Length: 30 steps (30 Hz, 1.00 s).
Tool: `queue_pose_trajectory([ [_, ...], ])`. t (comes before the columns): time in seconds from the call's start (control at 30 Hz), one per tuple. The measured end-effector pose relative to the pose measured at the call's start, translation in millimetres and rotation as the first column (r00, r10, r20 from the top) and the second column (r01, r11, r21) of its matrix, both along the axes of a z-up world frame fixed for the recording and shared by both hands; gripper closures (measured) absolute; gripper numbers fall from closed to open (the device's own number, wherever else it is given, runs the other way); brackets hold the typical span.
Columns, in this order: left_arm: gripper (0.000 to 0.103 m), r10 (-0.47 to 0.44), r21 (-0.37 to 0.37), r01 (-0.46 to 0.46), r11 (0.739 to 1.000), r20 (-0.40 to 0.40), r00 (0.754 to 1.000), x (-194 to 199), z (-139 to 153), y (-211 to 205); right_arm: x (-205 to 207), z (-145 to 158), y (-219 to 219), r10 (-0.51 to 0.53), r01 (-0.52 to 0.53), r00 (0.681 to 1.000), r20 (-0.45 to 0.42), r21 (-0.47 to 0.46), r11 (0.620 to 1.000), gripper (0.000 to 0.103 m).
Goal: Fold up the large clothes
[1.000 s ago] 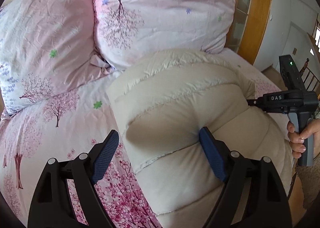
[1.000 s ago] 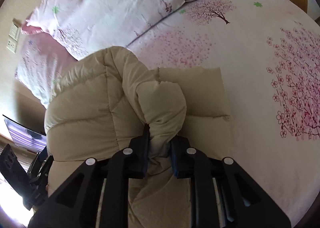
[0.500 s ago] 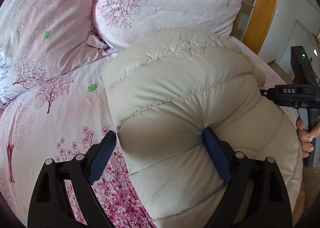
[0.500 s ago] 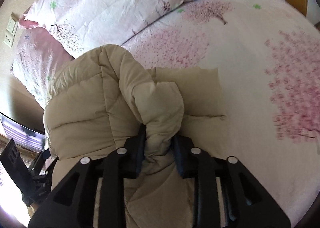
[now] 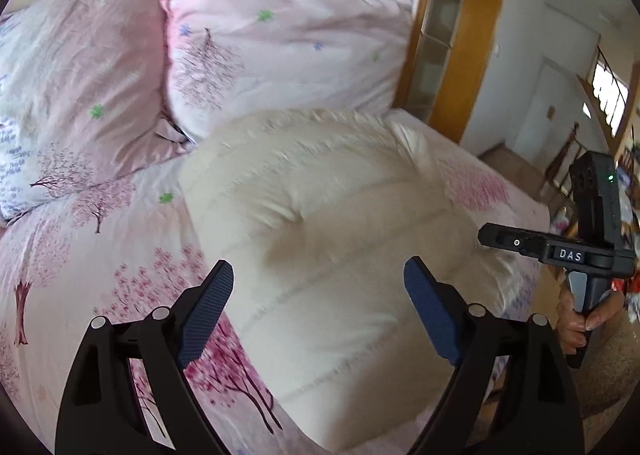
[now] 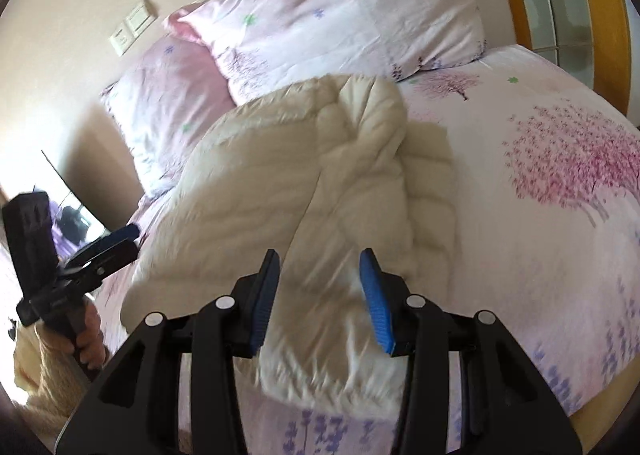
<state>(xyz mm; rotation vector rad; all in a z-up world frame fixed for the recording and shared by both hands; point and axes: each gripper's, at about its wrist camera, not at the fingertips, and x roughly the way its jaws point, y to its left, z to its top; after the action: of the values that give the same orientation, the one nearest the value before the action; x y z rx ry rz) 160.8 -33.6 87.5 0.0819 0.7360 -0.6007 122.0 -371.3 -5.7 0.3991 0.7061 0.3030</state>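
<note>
I see a cream puffer jacket [image 5: 332,255] bundled on the pink floral bed [image 5: 100,235], filling the frame's centre. My left gripper [image 5: 318,291] and right gripper [image 6: 320,291] both hang above it, jaws wide apart, holding nothing. It looks light, springy and slippery; I'd pinch a stitched seam or hem.

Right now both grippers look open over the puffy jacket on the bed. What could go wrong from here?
1. The beige down jacket sits folded but bulging, with neither the left gripper nor the right gripper holding it. The puffy fill may spring the fold open.
2. The jacket's near end lies close to the bed edge in the right wrist view. It could slide off if nudged.
3. The frames are motion-blurred, so a regrasp may land badly.
</note>
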Motion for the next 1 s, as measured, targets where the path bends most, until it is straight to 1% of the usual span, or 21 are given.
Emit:
queue_pose_trajectory([
  [0.07,0.014,-0.003,0.035,0.003,0.999,-0.006,1.000,0,-8,-6,-6,-7,6,-0.006,0.006,1.000,-0.020,-0.029,1.000,0.060],
  [0.1,0.014,-0.002,0.059,0.003,0.998,-0.024,1.000,2,-16,-9,-4,-14,8,-0.011,0.009,0.999,-0.039,-0.041,0.999,0.060],
  [0.2,0.013,0.000,0.063,0.005,0.998,-0.075,0.997,9,-30,-12,3,-29,13,-0.016,0.011,0.996,-0.086,-0.055,0.998,0.060],
  [0.33,0.010,0.013,0.087,-0.004,0.996,-0.109,0.994,16,-39,-16,9,-38,19,-0.016,0.008,0.994,-0.107,-0.076,0.997,0.060],
  [0.47,0.007,0.029,0.110,-0.016,0.994,-0.113,0.993,22,-47,-21,11,-43,22,-0.024,0.015,0.994,-0.107,-0.079,0.997,0.060],
  [0.53,0.007,0.031,0.098,-0.021,0.995,-0.107,0.994,21,-47,-20,13,-40,25,-0.015,0.002,0.992,-0.123,-0.106,0.994,0.058],
  [0.6,0.007,0.030,0.051,-0.024,0.998,-0.118,0.993,19,-40,-12,16,-30,24,-0.011,-0.012,0.987,-0.158,-0.142,0.990,0.053],
  [0.63,0.007,0.029,0.020,-0.027,0.999,-0.127,0.991,20,-36,-6,18,-24,22,-0.011,-0.016,0.986,-0.168,-0.156,0.988,0.047],
  [0.67,0.007,0.029,-0.031,-0.034,0.999,-0.137,0.990,21,-30,4,19,-14,20,-0.009,-0.021,0.985,-0.171,-0.171,0.985,0.038],
  [0.7,0.007,0.032,-0.071,-0.043,0.997,-0.142,0.989,21,-26,12,18,-4,16,-0.008,-0.019,0.988,-0.156,-0.174,0.985,0.031],
  [0.73,0.007,0.041,-0.122,-0.059,0.991,-0.151,0.988,24,-21,24,17,4,13,-0.013,-0.012,0.990,-0.141,-0.175,0.985,0.011],
  [0.77,0.006,0.050,-0.155,-0.075,0.985,-0.163,0.985,27,-18,33,16,13,9,-0.036,0.012,0.991,-0.125,-0.191,0.982,0.002],
  [0.83,0.002,0.087,-0.205,-0.128,0.970,-0.199,0.976,39,-15,52,23,30,3,-0.060,0.033,0.991,-0.116,-0.216,0.976,0.002],
  [0.87,0.002,0.114,-0.222,-0.165,0.961,-0.225,0.968,47,-16,62,27,33,-2,-0.065,0.036,0.990,-0.128,-0.214,0.976,0.002],
  [0.93,0.001,0.131,-0.240,-0.198,0.950,-0.269,0.954,56,-21,71,38,36,-13,-0.067,0.034,0.981,-0.184,-0.177,0.984,0.002],
  [1.0,0.001,0.137,-0.252,-0.223,0.942,-0.316,0.939,63,-28,77,47,31,-22,-0.052,0.026,0.972,-0.228,-0.113,0.993,0.002],
])
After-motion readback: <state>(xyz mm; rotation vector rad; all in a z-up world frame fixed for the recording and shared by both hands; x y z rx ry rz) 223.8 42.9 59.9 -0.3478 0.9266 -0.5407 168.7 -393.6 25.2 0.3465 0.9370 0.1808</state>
